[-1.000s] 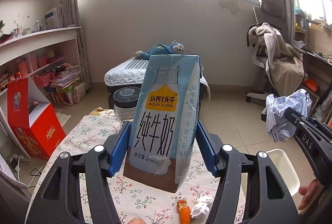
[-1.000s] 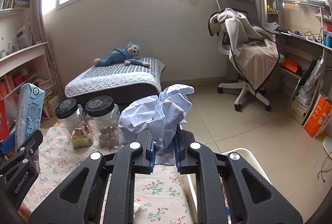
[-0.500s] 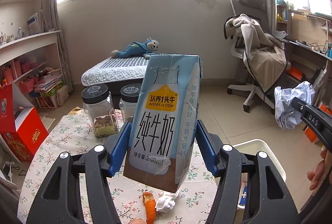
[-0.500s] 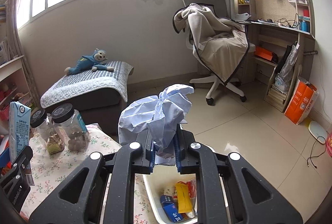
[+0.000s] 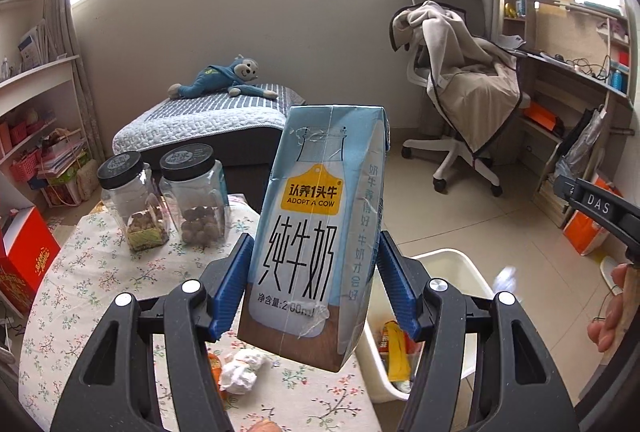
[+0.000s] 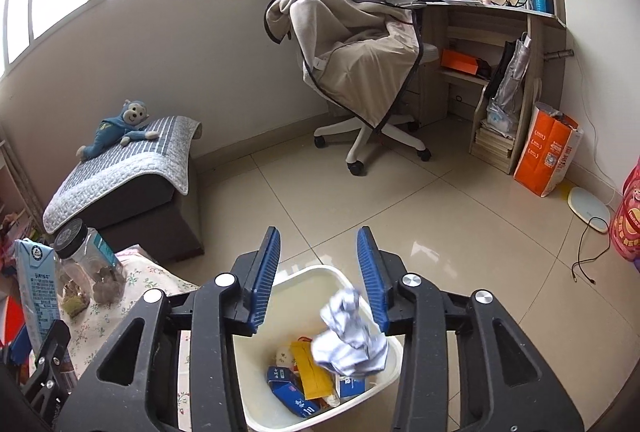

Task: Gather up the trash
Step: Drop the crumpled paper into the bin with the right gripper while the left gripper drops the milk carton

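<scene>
My left gripper (image 5: pixel 316 284) is shut on a pale blue milk carton (image 5: pixel 320 224), held upright above the table's right edge; the carton (image 6: pixel 34 288) also shows at the far left of the right wrist view. The jaws of my right gripper (image 6: pixel 318 236) are opening above the white bin (image 6: pixel 312 270), with nothing between the blue pads. A crumpled bluish-white paper ball (image 6: pixel 350 336) hangs free just below them, over the bin's mouth. A blue box and a yellow wrapper lie in the bin. One black finger (image 5: pixel 600 208) of the right gripper shows at the right edge of the left wrist view.
The table wears a floral cloth (image 5: pixel 100 272) and carries two black-lidded jars (image 5: pixel 128 200) (image 5: pixel 196 192), a crumpled white tissue (image 5: pixel 240 372) and an orange scrap (image 5: pixel 216 364). The bin (image 5: pixel 448 256) stands against its right side. Beyond lie tiled floor, a draped office chair (image 6: pixel 360 64) and a low bed (image 6: pixel 120 176).
Both views have swung right, from the table towards the bin. The right gripper opened and let go of the paper ball, which now drops toward the bin. The left gripper still holds the carton.
</scene>
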